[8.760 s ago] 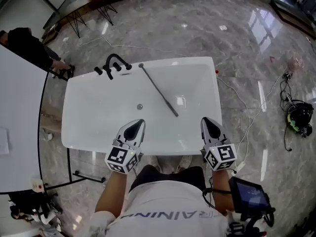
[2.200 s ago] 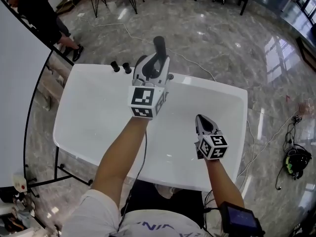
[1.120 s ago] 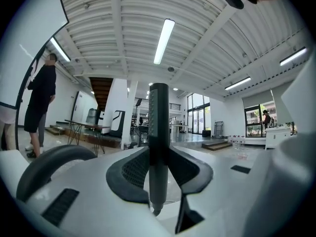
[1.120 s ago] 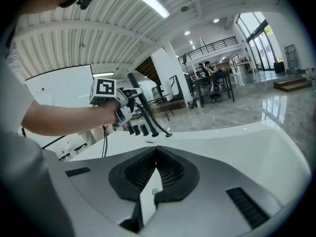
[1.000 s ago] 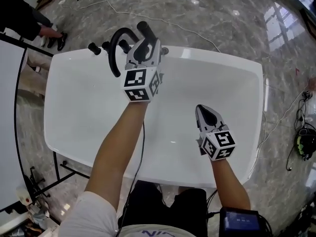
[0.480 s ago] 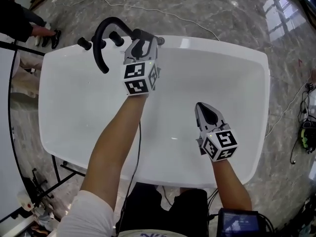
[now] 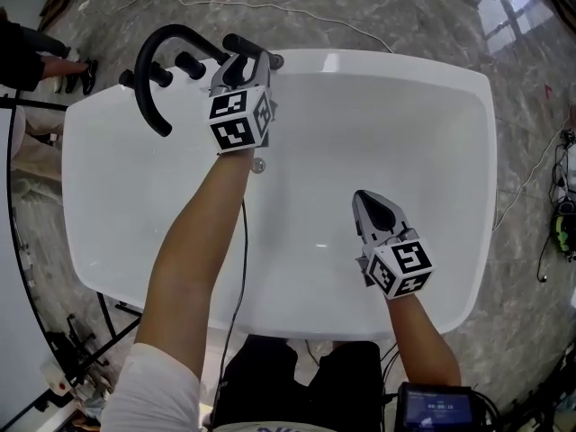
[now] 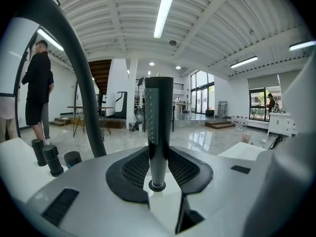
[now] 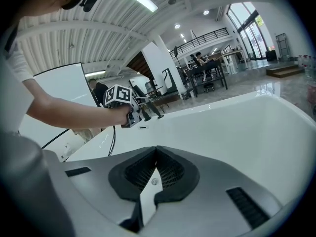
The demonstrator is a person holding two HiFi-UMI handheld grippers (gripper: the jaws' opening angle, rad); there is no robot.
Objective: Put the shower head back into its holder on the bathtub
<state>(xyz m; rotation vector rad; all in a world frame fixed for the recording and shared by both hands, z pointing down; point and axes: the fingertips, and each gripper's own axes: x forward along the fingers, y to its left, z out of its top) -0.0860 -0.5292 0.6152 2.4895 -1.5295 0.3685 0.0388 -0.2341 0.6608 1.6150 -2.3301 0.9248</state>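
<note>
1. The room was a wide hall with a glossy grey marble floor (image 7: 378, 7), strip lights on a ribbed ceiling, and a person in dark clothes (image 8: 37, 93) standing beyond the tub's left end.
2. A white bathtub (image 7: 378, 61) filled most of the head view, and its basin was dry and bare.
3. A black arched faucet spout (image 7: 139, 75) rose from the tub's far left corner and curved back toward the basin.
4. The left gripper (image 7: 243, 66) was stretched out to the far rim, just beside the spout. Its fingers (image 8: 128, 174) were clamped on the shower head.
5. The right gripper (image 7: 378, 214) hung over the near right part of the basin, well apart from the left one. Its fingers (image 9: 133, 174) were pressed together with nothing between them.
6. The shower head (image 8: 158, 127), a slim black rod with a dotted face, stood upright in the left gripper's grasp at the rim near the faucet. No view showed whether it sat in its holder.
7. Three short black knobs (image 8: 52, 159) stood in a row on the rim just left of the spout.
</note>
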